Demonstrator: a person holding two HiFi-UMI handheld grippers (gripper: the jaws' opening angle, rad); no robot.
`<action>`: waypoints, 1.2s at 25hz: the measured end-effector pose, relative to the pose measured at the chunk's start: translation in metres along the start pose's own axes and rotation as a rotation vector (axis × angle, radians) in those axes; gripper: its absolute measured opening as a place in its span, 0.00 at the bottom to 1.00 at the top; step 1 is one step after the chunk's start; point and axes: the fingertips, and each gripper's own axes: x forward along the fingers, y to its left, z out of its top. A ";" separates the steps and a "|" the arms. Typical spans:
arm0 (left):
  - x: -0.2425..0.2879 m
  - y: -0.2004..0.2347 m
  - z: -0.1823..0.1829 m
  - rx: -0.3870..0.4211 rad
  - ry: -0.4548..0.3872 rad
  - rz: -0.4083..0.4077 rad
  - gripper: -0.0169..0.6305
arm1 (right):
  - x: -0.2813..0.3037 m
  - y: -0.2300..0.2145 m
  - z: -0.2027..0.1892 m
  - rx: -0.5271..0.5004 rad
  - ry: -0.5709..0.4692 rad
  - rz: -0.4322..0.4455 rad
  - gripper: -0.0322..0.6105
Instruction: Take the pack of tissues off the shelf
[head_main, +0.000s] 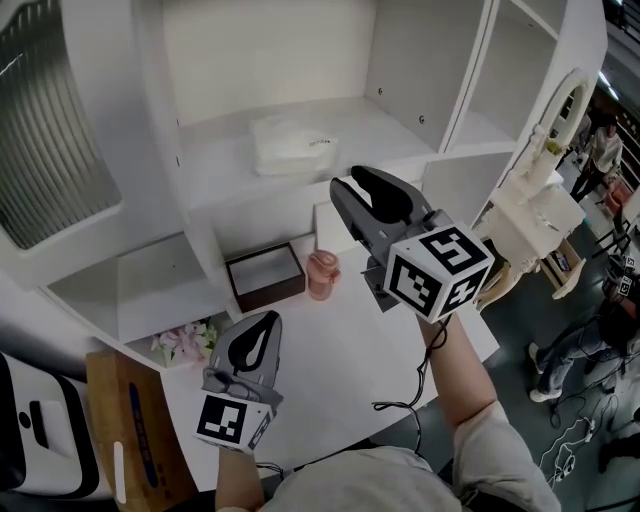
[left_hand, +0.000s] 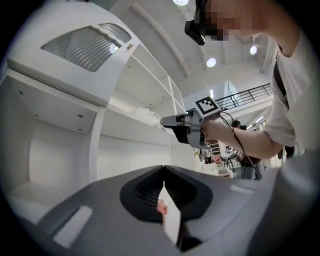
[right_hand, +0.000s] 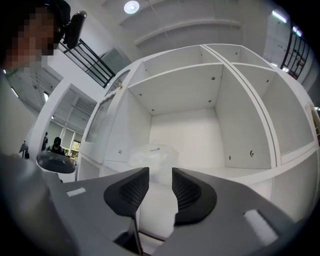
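Note:
The pack of tissues (head_main: 290, 145) is a soft white bundle in clear wrap lying on the middle shelf (head_main: 400, 125) of the white cabinet. My right gripper (head_main: 352, 182) is raised in front of the shelf's edge, a short way right of the pack and not touching it. In the right gripper view the pack (right_hand: 152, 154) shows beyond the gap between the parted jaws of that gripper (right_hand: 160, 175), with nothing between the pads. My left gripper (head_main: 268, 320) hangs low over the white table, jaws together and empty; its tips (left_hand: 163, 170) meet in its own view.
Under the shelf on the white table (head_main: 350, 350) stand a dark brown open box (head_main: 265, 275) and a pink cup (head_main: 323, 275). Pink flowers (head_main: 185, 342) and a wooden box (head_main: 130, 420) lie at the front left. Upright white partitions (head_main: 470, 70) bound the shelf bay.

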 end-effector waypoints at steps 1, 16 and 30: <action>-0.001 0.003 0.000 -0.001 0.001 0.004 0.03 | 0.003 -0.001 0.003 0.000 -0.005 -0.006 0.26; -0.022 0.029 0.001 -0.003 0.002 0.078 0.03 | 0.023 0.004 0.012 0.037 -0.045 -0.019 0.06; -0.006 0.005 0.002 -0.009 -0.002 0.018 0.03 | -0.032 0.000 0.025 0.078 -0.107 -0.040 0.05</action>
